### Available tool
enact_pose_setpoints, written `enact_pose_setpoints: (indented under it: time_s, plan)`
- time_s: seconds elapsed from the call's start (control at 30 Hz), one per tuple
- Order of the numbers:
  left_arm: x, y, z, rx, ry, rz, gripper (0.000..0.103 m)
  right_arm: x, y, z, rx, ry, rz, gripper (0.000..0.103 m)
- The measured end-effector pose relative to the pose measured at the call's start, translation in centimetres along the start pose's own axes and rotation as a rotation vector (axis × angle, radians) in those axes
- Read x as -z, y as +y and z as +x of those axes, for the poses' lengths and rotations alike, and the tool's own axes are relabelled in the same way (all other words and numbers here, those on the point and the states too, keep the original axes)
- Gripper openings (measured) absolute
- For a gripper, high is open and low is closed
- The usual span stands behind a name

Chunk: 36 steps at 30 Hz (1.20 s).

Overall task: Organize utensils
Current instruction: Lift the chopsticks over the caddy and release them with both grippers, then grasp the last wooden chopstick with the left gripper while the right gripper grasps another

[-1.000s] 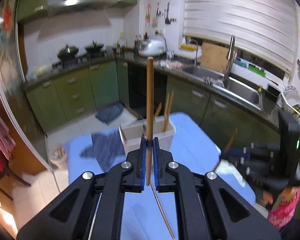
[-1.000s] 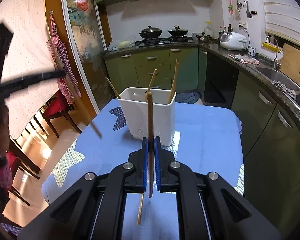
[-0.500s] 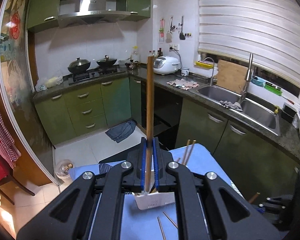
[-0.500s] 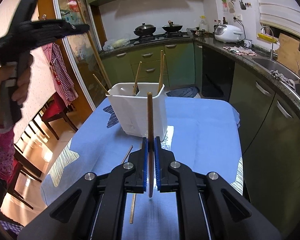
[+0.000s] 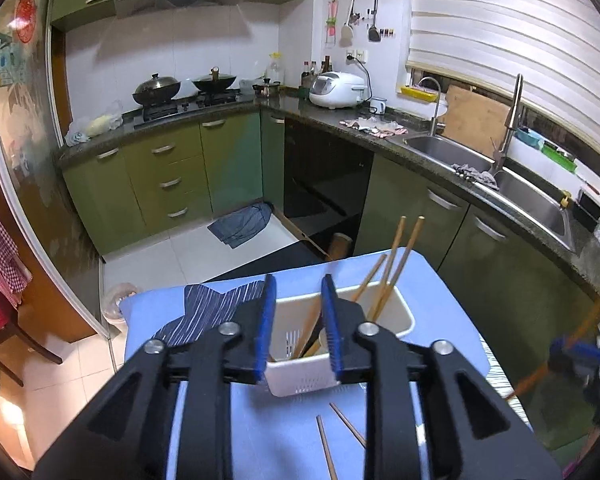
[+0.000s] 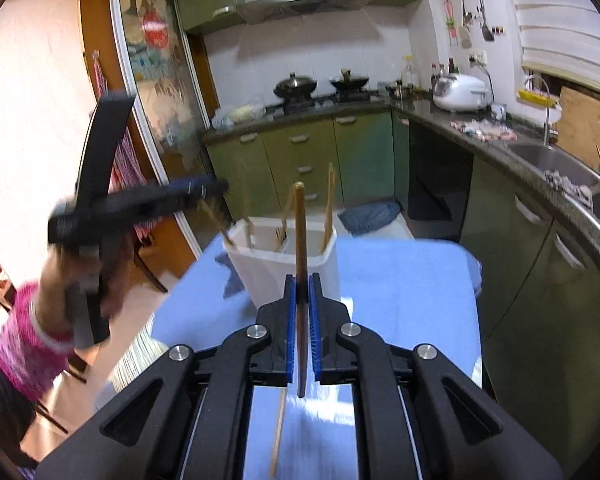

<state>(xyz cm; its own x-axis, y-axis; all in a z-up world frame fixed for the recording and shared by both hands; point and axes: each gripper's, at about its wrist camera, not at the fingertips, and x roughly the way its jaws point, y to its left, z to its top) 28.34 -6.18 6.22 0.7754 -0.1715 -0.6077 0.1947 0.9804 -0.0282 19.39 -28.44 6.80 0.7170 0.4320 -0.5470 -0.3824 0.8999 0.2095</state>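
Note:
A white utensil holder point(image 5: 392, 306) stands on the blue table point(image 5: 440, 292) with several wooden chopsticks point(image 5: 398, 264) in it. My left gripper point(image 5: 299, 300) is open and empty, right above the holder. My right gripper point(image 6: 302, 286) is shut on an upright brown chopstick point(image 6: 300, 236), a little short of the holder point(image 6: 328, 260). Two loose chopsticks point(image 5: 324, 444) lie on the table in front of the holder. The left gripper also shows in the right wrist view point(image 6: 204, 190), blurred, above the holder's left side. The right gripper shows in the left wrist view point(image 5: 576, 350) at the right edge.
A striped dark cloth point(image 5: 212, 300) lies on the table's far left corner. Green cabinets point(image 5: 172, 176) and a dark counter with a sink point(image 5: 532, 208) run behind and to the right. A loose chopstick point(image 6: 278, 436) lies on the table under my right gripper.
My left gripper has opened and let go of its chopstick, which is now in the holder. My right gripper has moved closer to the holder with its chopstick.

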Motion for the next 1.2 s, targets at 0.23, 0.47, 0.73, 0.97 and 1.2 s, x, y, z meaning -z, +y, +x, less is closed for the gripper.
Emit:
enact_pose_setpoints:
  time_s: [0.23,0.47,0.73,0.97,1.2]
  plan:
    - [1.8,-0.4,-4.7,0.01,-0.049,0.032,0.032,-6.5,-0.2,-0.1,-0.007,-0.161,0.069,0.007]
    - [5.9,-0.2,-6.3,0.015,0.001,0.048,0.032,-10.4,0.4,4.7,0.075,-0.192,0.073,0.007]
    - [9.7,1.1,-3.8,0.018,0.14,0.036,0.032,-8.9,-0.3,10.2,0.107,-0.086,0.067,0.008]
    - [12.1,0.6,-0.3,0.042,0.253,0.019,0.032,-7.5,0.0,8.8,0.087,-0.098,0.047,0.012]
    - [15.1,-0.9,4.5,0.035,0.392,0.009,0.032,-2.3,0.1,5.0,0.099,-0.059,0.017,0.017]
